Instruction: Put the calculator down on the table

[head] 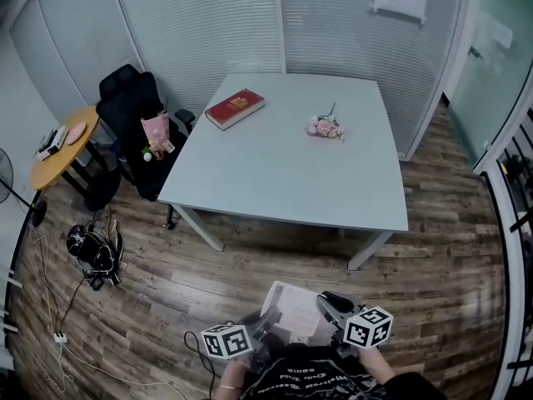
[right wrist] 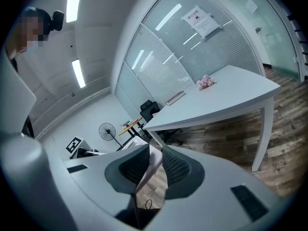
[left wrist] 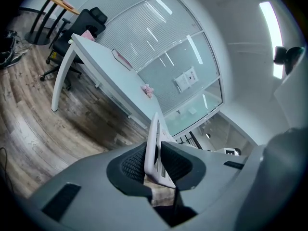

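The calculator (head: 295, 310) is not on the table (head: 283, 165) yet. It hangs well short of the table's near edge, over the wooden floor (head: 208, 282), carried between both tools close to the person's body. The left gripper (left wrist: 155, 163) is clamped on one edge of the pale casing, with its ribbed pads pressing either face. The right gripper (right wrist: 153, 170) pinches the opposite edge the same way. A grip from two sides probably keeps the thin, flat body from swinging or slipping during the carry. Both tools point toward the table and slightly downward, which suits an approach to its top. On the table's far part lie a red book (head: 235, 108) and a small bunch of pink flowers (head: 325, 127), so the broad bare near part looks like the natural landing place.
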`<act>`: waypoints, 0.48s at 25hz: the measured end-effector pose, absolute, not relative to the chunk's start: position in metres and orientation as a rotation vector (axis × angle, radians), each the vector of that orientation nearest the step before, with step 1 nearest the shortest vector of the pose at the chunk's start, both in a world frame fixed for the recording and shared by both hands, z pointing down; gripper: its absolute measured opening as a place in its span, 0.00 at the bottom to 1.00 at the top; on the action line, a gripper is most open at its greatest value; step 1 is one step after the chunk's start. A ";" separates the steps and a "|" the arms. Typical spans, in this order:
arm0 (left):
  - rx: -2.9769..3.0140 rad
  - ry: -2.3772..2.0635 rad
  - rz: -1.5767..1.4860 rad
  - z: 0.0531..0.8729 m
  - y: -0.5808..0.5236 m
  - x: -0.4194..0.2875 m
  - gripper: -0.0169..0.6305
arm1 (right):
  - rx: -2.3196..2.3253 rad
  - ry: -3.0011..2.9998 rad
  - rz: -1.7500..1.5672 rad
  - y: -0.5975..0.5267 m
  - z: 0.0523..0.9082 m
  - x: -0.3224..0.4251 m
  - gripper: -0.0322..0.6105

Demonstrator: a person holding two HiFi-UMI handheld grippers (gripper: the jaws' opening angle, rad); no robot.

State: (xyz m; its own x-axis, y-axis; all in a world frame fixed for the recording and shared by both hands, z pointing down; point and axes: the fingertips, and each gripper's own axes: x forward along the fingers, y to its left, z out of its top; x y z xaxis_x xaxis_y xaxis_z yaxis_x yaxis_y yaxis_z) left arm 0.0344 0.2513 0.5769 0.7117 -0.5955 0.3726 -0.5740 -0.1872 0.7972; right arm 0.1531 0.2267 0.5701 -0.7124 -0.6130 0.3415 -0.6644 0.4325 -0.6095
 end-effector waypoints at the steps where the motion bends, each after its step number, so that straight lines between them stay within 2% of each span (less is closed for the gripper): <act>1: 1.858 -0.916 -0.017 0.577 0.248 0.035 0.17 | 1.163 -2.598 1.162 0.225 0.572 0.155 0.19; 12: 1.818 -0.861 -0.041 0.594 0.192 0.030 0.17 | 1.239 -2.553 1.151 0.171 0.581 0.151 0.19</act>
